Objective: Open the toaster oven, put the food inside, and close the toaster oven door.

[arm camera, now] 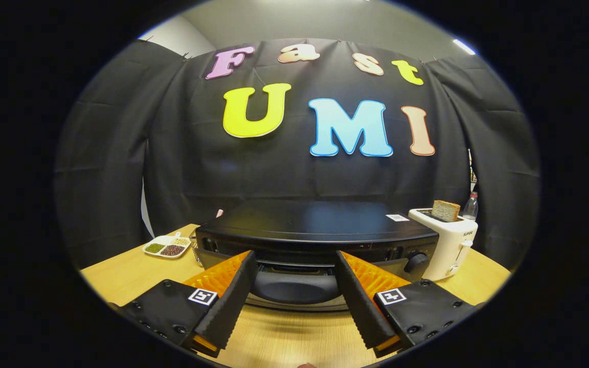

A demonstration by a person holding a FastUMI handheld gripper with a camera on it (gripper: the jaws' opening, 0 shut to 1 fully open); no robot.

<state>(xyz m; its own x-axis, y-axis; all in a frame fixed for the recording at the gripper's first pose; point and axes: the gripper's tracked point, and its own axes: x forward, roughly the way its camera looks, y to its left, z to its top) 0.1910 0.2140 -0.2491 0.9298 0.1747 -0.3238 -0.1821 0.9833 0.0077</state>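
Observation:
A black toaster oven [320,222] stands on the wooden table [294,332] right in front of me, seen from slightly above. Its dark curved door handle [294,287] lies between my fingers, with a silver strip just beneath it. I cannot tell whether the door is ajar. A round knob [416,261] sits on the oven's right front. My gripper [295,255] is open, its fingers spread to either side of the handle and pressing on nothing. A slice of brown bread [446,210] sticks up from a white toaster [448,245] to the right of the oven.
A white divided dish [167,246] with several kinds of beans lies on the table left of the oven. A clear bottle [471,206] stands behind the white toaster. Black cloth walls close off the back and sides.

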